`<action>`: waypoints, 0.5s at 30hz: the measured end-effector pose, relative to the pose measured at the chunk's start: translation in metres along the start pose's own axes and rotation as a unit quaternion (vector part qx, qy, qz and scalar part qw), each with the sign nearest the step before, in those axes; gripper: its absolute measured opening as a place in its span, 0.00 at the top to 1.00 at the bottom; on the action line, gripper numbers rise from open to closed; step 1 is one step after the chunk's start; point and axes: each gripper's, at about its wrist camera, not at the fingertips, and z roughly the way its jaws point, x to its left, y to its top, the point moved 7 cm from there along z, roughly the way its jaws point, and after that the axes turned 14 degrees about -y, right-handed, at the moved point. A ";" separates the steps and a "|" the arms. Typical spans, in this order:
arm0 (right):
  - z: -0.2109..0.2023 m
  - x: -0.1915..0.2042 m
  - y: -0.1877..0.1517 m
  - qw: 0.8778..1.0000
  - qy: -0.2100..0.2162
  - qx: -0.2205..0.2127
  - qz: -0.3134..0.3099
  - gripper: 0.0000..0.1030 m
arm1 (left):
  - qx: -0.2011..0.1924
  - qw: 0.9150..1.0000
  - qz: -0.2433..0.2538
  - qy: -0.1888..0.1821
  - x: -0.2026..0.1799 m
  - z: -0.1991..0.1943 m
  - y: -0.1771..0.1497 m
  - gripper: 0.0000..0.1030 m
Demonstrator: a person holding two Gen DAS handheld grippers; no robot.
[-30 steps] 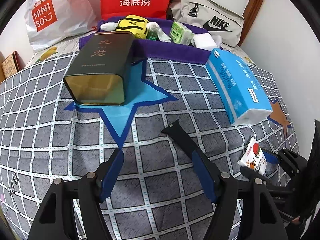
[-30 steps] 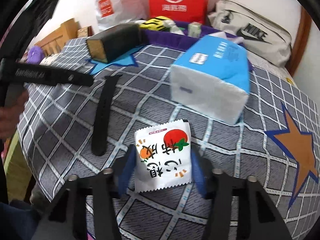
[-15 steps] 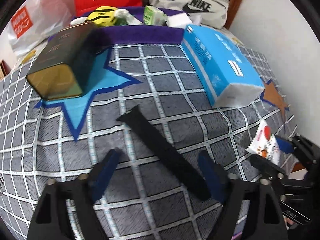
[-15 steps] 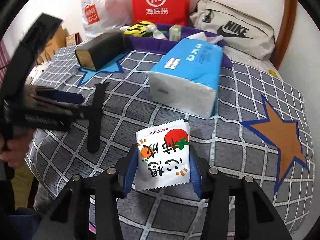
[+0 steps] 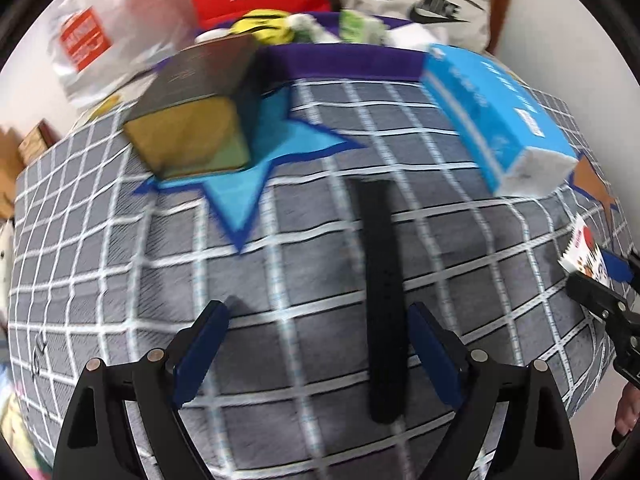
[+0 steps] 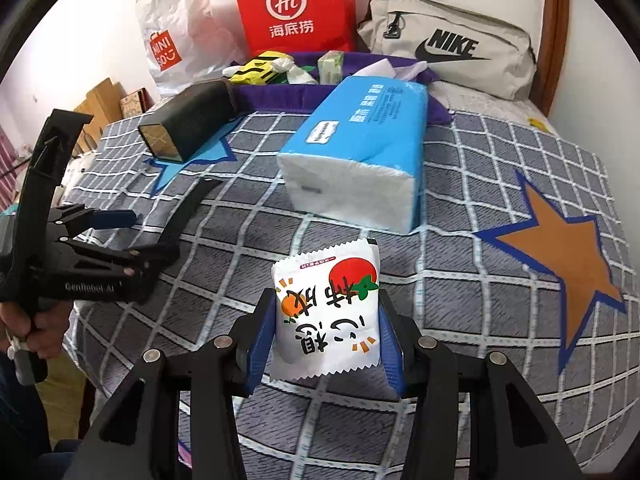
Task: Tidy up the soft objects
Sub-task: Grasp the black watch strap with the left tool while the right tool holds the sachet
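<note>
Two grippers over a checked bedspread, one strap and one sachet

Two tools are at work above the grey checked bedspread [image 6: 460, 184]. The left gripper [image 5: 318, 334] points steeply down with its blue-padded jaws spread wide; they have just been opening. A black strap [image 5: 382, 292] lies flat on the cloth, running away from the camera, and its near part sits between the jaws, closer to the right-hand pad [image 5: 434, 356]. Neither pad presses on it. The left wrist view is blurred.

The right gripper [image 6: 326, 330] pinches a small white tissue sachet [image 6: 326, 312] printed with a red tomato and orange fruit; both blue pads bear on its side edges and the packet stands upright between them, clear of the cloth. A person's hand [image 6: 28, 322] grips the handle of the left tool at the left edge of the right wrist view.

Beyond the sachet lies a large blue pack of tissues [image 6: 360, 152], its white end facing the camera. To its left a dark rectangular tin [image 6: 188, 120] lies on its side over a light-blue star [image 5: 256, 176]. An orange star [image 6: 560, 252] marks the cloth on the right.

Behind, a purple fabric bin [image 6: 272, 96] holds a yellow-and-black soft item [image 6: 256, 70], a green packet [image 6: 330, 66] and white tissue. Against the wall stand a red paper bag [image 6: 294, 8], a white Miniso bag [image 6: 176, 36] and a beige Nike bag [image 6: 452, 48].
</note>
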 end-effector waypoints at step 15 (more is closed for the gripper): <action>0.000 0.005 0.001 1.000 0.013 0.001 0.005 0.54 | -0.033 0.996 0.056 -0.057 -0.027 0.000 0.011 0.80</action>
